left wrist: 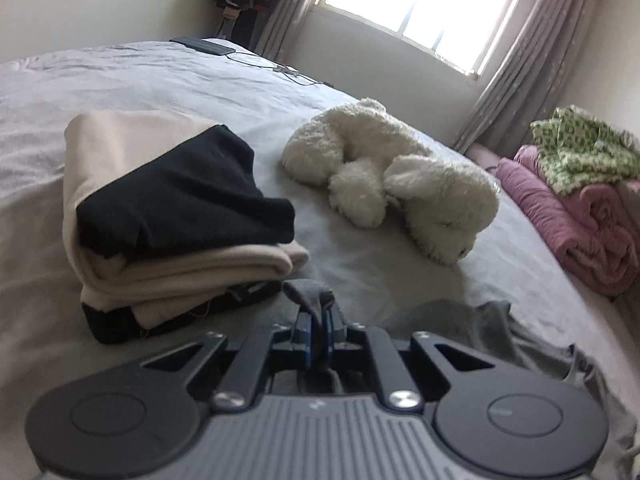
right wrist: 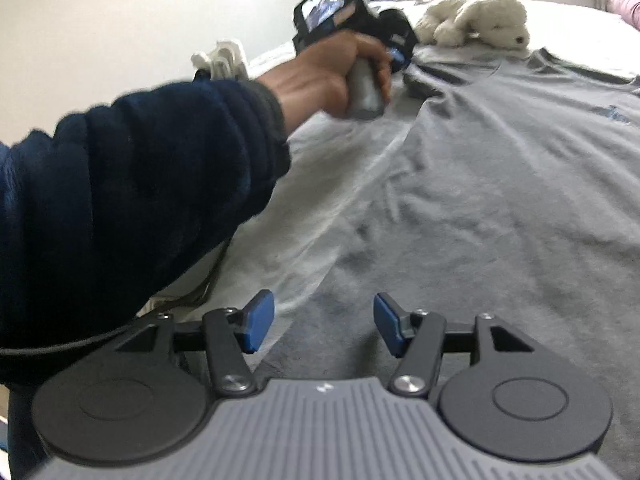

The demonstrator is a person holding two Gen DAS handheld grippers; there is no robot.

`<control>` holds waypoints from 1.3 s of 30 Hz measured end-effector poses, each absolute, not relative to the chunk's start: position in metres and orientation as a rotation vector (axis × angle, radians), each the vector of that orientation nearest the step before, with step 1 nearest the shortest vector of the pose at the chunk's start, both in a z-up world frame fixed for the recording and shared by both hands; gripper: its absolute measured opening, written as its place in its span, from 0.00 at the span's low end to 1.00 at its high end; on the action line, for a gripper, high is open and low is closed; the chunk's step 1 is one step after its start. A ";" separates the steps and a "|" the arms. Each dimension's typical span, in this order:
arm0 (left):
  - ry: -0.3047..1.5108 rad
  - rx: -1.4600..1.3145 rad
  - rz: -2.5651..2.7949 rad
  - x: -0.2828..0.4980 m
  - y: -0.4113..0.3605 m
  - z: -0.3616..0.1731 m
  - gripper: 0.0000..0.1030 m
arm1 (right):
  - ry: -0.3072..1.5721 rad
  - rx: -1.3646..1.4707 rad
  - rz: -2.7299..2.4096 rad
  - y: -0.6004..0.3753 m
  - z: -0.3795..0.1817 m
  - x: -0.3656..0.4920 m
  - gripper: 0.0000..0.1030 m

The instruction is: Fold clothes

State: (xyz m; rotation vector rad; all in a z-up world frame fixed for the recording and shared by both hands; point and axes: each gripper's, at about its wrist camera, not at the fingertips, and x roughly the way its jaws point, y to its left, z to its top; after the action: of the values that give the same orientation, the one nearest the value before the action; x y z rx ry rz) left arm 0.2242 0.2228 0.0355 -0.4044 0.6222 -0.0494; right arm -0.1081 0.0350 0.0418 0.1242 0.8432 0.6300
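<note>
Grey t-shirt is mostly spread flat on the bed, so it looks unfolded. Left gripper has its jaws pinched on a bit of its fabric near the sleeve; right gripper hovers over it, jaws wide apart. Folded stack sits beside, plush dog further off.

Folded stack lies left of plush toy on bed.

Right gripper hovers near, jaws apart, over the grey T-shirt; far left, a hand grips the left gripper, apparently pinching its sleeve.
</note>
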 end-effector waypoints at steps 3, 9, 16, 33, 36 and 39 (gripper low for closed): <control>0.627 -0.414 -0.053 0.225 0.223 0.036 0.06 | 0.876 0.080 0.623 0.045 0.028 -0.105 0.20; 0.628 -0.456 -0.053 0.225 0.228 0.038 0.06 | 0.870 0.171 0.607 0.030 0.029 -0.104 0.02; 0.597 -0.477 -0.054 0.222 0.228 0.053 0.06 | 0.817 0.300 0.644 0.012 0.043 -0.111 0.03; 0.628 -0.478 -0.015 0.224 0.231 0.041 0.06 | 0.817 0.418 0.652 -0.009 0.047 -0.113 0.03; 0.619 -0.477 -0.020 0.223 0.228 0.047 0.06 | 0.812 0.488 0.659 -0.020 0.050 -0.108 0.03; 0.608 -0.478 -0.026 0.222 0.225 0.053 0.06 | 0.820 0.551 0.652 -0.032 0.048 -0.108 0.03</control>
State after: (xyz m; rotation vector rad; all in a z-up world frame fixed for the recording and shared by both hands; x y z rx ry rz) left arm 0.2217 0.2250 0.0532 -0.4781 0.6078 -0.0261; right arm -0.1080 -0.0321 0.0482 0.5513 0.8197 0.6524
